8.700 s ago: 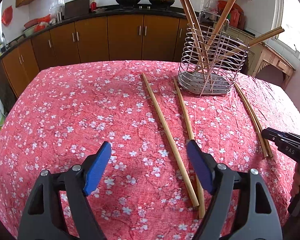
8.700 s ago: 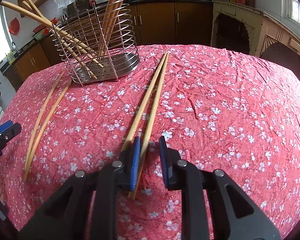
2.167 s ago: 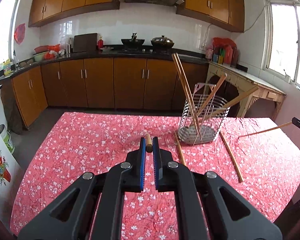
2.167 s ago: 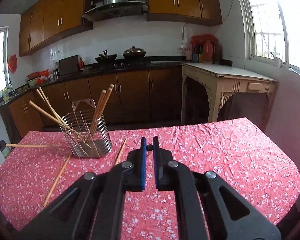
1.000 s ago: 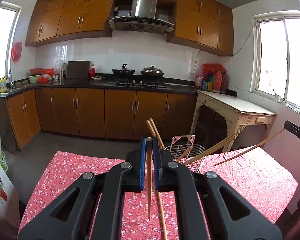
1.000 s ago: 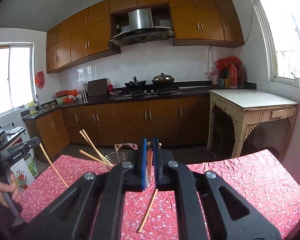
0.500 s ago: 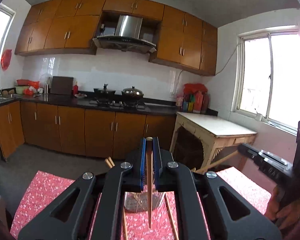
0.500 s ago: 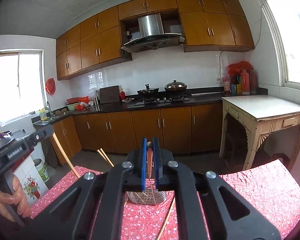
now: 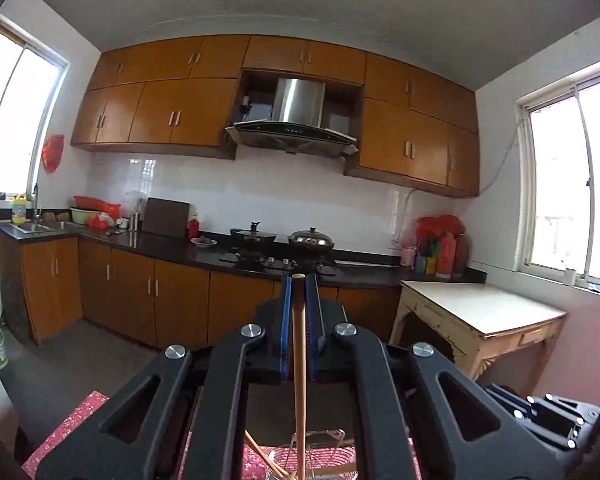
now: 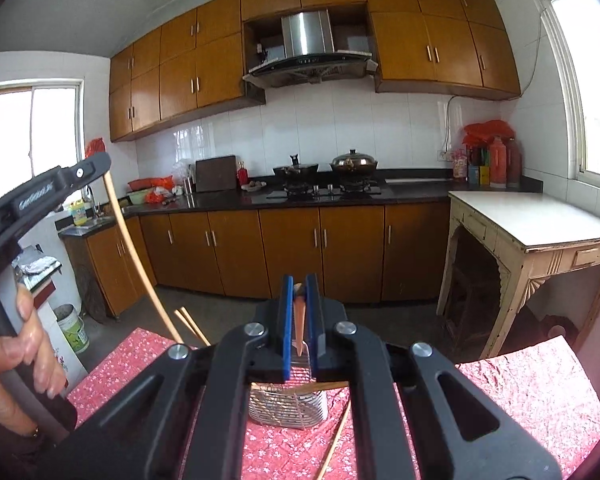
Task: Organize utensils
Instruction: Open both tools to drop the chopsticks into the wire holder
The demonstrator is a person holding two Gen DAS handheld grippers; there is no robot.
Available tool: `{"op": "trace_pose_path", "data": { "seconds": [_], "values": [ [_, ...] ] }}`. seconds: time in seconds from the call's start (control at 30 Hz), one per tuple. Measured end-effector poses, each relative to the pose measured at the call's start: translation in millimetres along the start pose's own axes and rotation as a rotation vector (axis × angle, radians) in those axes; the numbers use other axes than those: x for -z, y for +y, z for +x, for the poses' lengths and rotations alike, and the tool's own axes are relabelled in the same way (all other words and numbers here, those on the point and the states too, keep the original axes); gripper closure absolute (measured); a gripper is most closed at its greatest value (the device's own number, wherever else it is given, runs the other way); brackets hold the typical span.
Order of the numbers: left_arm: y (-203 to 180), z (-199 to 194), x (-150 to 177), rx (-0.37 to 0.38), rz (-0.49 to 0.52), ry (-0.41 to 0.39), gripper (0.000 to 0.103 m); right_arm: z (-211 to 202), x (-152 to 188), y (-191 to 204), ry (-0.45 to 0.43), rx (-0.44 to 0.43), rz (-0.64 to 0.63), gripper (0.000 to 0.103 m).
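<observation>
Two chopsticks are sticking out at 10 o'clock of the wire basket (image 10: 288, 406); I am pinching one chopstick (image 9: 299, 360) in my left gripper (image 9: 299, 280) and another chopstick (image 10: 299, 320) in my right gripper (image 10: 299, 278).

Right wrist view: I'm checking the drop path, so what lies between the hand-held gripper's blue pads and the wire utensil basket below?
Only the wooden chopstick clamped by the right hand-held gripper, hanging towards the round wire utensil basket; nothing else shows there in the right wrist view.
</observation>
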State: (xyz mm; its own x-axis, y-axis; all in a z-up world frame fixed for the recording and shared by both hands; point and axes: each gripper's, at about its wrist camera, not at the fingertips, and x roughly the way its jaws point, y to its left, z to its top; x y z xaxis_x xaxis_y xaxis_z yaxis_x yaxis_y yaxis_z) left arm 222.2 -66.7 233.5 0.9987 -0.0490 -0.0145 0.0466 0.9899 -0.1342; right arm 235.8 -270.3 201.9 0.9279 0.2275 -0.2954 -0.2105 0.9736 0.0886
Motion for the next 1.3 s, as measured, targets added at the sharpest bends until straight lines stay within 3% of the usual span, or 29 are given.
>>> {"op": "trace_pose_path", "data": {
  "seconds": [0.33,0.7,0.73,0.77,0.8,0.83,0.9,1.13,1.3],
  "values": [
    [11,57,40,-0.046,-0.034,0.127,0.096,60,21,-9,0.124,-0.021,0.005,0.096],
    [22,73,60,-0.051,-0.044,0.189,0.096,89,35,-8,0.182,-0.04,0.044,0.095],
    [23,72,61,-0.054,-0.048,0.193,0.096,91,36,-8,0.184,-0.031,0.048,0.093],
    [25,71,61,-0.051,-0.055,0.195,0.095,90,37,-8,0.179,-0.019,0.051,0.079],
    [26,70,61,-0.041,-0.061,0.198,0.087,89,38,-8,0.173,-0.009,0.052,0.068],
    [29,65,58,-0.048,-0.06,0.194,0.061,85,39,-10,0.153,0.006,0.054,0.055],
    [35,57,54,-0.067,-0.056,0.163,0.033,77,40,-15,0.127,0.034,0.052,0.054],
    [71,20,45,-0.102,-0.032,0.162,0.028,46,55,-60,0.1,0.147,0.121,0.054],
    [105,-7,65,-0.154,0.002,0.203,0.023,39,92,-93,0.16,0.241,0.148,0.054]
  ]
}}
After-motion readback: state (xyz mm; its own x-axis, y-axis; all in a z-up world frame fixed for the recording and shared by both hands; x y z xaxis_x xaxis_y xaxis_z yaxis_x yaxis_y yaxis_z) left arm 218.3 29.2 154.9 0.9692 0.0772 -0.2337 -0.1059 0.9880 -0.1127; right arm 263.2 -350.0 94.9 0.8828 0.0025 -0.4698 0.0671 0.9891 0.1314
